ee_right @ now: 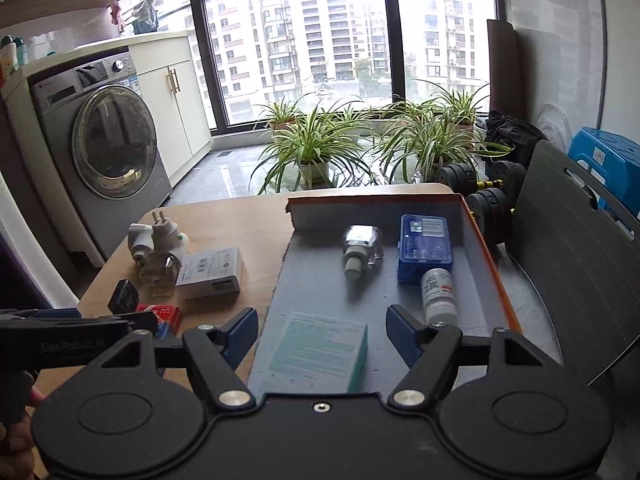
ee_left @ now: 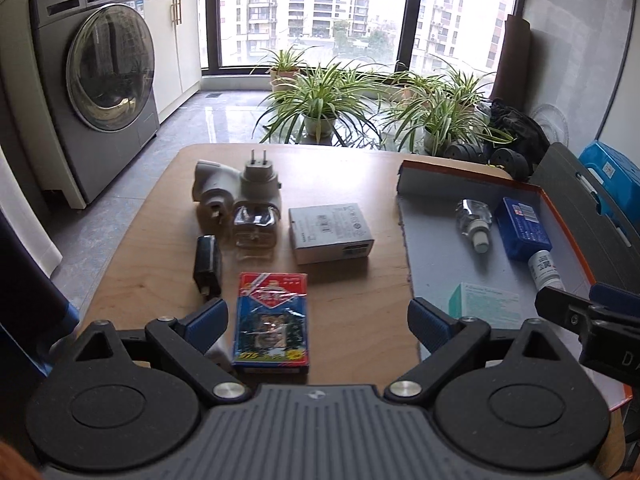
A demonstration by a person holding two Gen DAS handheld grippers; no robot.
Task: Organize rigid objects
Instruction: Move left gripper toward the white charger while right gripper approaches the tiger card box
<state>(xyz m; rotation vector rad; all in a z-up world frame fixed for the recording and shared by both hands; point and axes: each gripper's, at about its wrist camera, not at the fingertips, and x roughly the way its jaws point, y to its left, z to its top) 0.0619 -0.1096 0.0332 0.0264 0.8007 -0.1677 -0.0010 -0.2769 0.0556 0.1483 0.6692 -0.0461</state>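
The left tool (ee_left: 316,322) is spread wide over the bench (ee_left: 352,168), with the card pack (ee_left: 272,322) lying flat between its fingers, untouched. The right tool (ee_right: 322,334) is also spread, hovering above the teal box (ee_right: 320,350) inside the tray (ee_right: 490,256), near the white bottle (ee_right: 438,290).

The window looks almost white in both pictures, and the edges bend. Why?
Left wrist view: daylight overexposes the window and the washing machine bows from fisheye distortion. Right wrist view: the same bright window, and the tray stays sharp.
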